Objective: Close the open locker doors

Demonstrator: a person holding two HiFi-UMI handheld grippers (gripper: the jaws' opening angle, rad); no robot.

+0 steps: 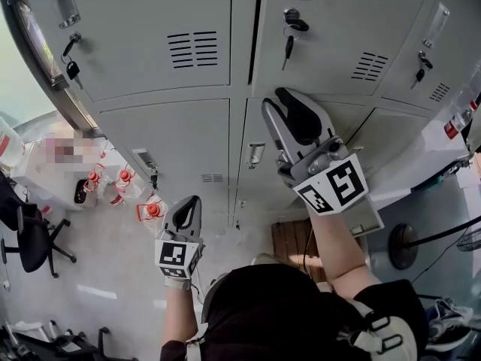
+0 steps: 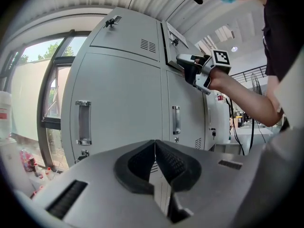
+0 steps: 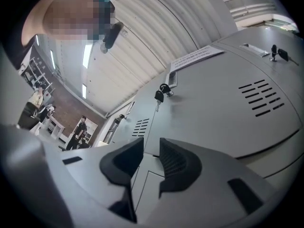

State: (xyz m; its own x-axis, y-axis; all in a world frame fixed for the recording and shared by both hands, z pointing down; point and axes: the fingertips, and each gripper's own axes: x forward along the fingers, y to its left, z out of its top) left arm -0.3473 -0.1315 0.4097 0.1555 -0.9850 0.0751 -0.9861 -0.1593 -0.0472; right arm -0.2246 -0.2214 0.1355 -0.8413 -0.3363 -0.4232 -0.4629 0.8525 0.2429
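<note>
Grey lockers fill the head view. The upper middle door [image 1: 338, 36], with a key [image 1: 288, 45] hanging in its lock, stands slightly ajar, with a dark gap along its left edge. My right gripper [image 1: 276, 96] is raised to that door's lower left corner; in the right gripper view its jaws [image 3: 151, 148] stand a little apart with nothing between them. In the left gripper view the right gripper [image 2: 184, 61] rests against the protruding door [image 2: 172, 39]. My left gripper [image 1: 192, 200] hangs low before the lower doors, and its pads [image 2: 154, 144] meet, holding nothing.
A window frame [image 1: 45, 59] runs along the left of the lockers. Red-capped bottles [image 1: 124, 180] stand on the floor below it, with a black office chair [image 1: 30, 239] nearer me. A fan stand [image 1: 406, 247] and white cabinet [image 1: 432, 153] are at right.
</note>
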